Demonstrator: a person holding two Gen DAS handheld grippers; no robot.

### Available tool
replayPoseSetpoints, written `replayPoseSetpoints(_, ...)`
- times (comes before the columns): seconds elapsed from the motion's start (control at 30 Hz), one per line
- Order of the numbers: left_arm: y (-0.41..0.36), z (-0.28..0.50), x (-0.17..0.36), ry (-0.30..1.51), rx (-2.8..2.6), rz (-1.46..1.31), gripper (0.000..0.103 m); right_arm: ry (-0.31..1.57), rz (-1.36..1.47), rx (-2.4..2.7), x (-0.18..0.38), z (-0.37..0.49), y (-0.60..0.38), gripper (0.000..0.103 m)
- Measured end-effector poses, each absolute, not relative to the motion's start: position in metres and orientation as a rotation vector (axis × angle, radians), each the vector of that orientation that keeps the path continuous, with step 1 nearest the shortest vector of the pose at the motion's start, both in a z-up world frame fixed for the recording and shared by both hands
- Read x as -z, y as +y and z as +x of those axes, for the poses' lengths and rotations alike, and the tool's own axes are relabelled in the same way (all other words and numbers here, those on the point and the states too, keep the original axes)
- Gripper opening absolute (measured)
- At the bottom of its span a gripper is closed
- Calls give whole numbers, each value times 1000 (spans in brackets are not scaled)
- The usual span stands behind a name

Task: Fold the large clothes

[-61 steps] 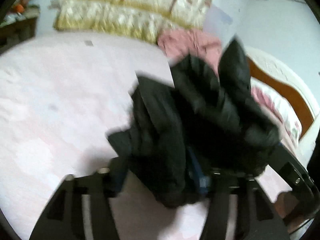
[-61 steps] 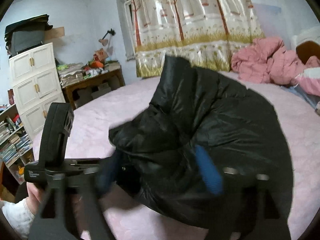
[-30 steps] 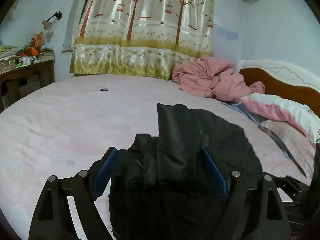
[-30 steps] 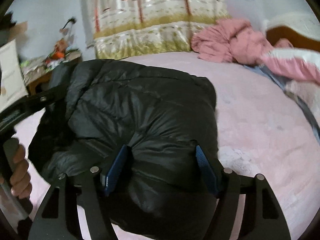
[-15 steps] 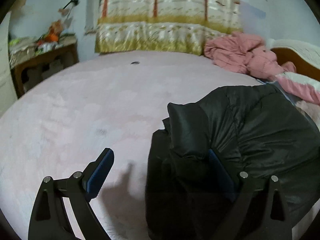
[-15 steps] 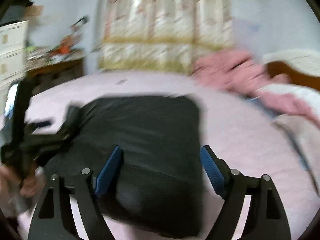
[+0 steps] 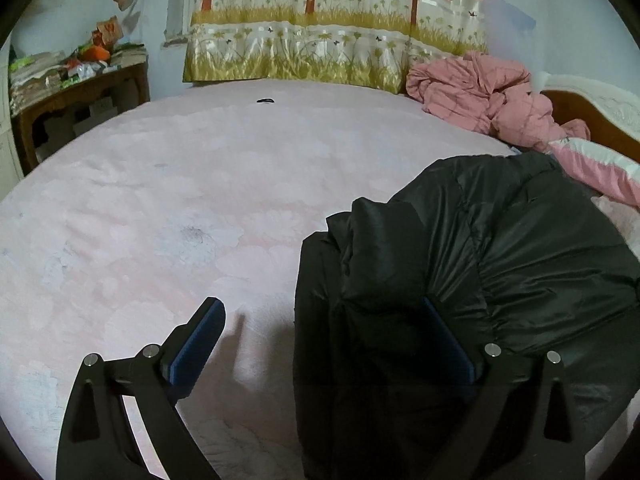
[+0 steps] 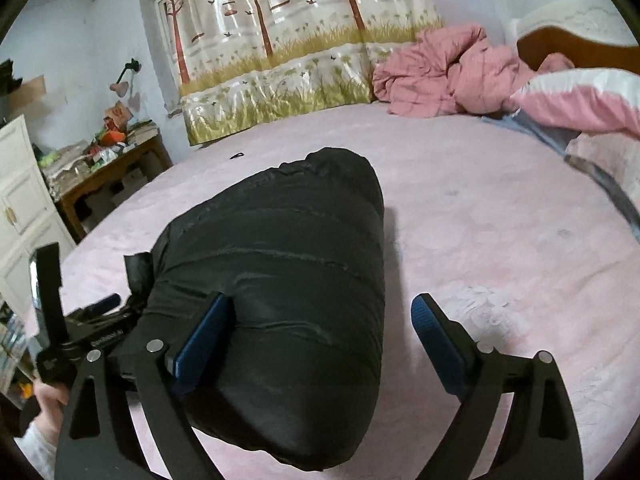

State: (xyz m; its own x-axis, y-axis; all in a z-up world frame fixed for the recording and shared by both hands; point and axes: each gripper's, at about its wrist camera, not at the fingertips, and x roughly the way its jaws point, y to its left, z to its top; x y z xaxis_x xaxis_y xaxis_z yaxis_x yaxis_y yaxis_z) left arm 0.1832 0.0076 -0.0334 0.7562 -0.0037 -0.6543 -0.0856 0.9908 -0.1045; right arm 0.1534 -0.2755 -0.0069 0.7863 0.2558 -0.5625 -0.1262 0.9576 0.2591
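Observation:
A black puffer jacket (image 7: 500, 264) lies folded into a thick bundle on the pink bed (image 7: 200, 184). My left gripper (image 7: 328, 340) is open; its right finger lies against the jacket's left edge and its left finger is over bare bedding. In the right wrist view the jacket (image 8: 288, 280) lies as a rounded bundle. My right gripper (image 8: 320, 340) is open over its near end, with the left finger against the fabric and the right finger over the bed. The left gripper's body (image 8: 80, 320) shows at the jacket's left side.
A crumpled pink quilt (image 7: 480, 92) and a pink-and-white pillow (image 7: 596, 168) lie at the bed's far right by the wooden headboard (image 8: 576, 48). A cluttered wooden table (image 7: 76, 88) and a white cabinet (image 8: 24, 200) stand left. A tree-print curtain (image 7: 332, 20) hangs behind.
Both grippers had held the jacket in the air; they laid it on the bed and opened. The left gripper has drawn off to the jacket's left edge.

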Motion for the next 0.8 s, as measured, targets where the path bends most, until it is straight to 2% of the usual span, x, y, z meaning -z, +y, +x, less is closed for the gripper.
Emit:
replayPoseSetpoints(0.2,-2,177,28,691,-78,-55,99,660,419,-153,14,161,-312,91)
replayPoseSetpoints(0.37,14,172,21,748,-6,-195,96,713,492,-214,19,172,-333,91)
replayPoseSetpoints(0.57,9,136,-22,657,232,-316,95,807,531,-395,29,184,-320,91)
replayPoseSetpoints(0.73,14,154,2,761,214,-431,96,809,479,-365,31,184,-310,91)
replayPoseSetpoints(0.8,22,161,21,836,142,-496,103,806,473,-362,32,185,-310,91)
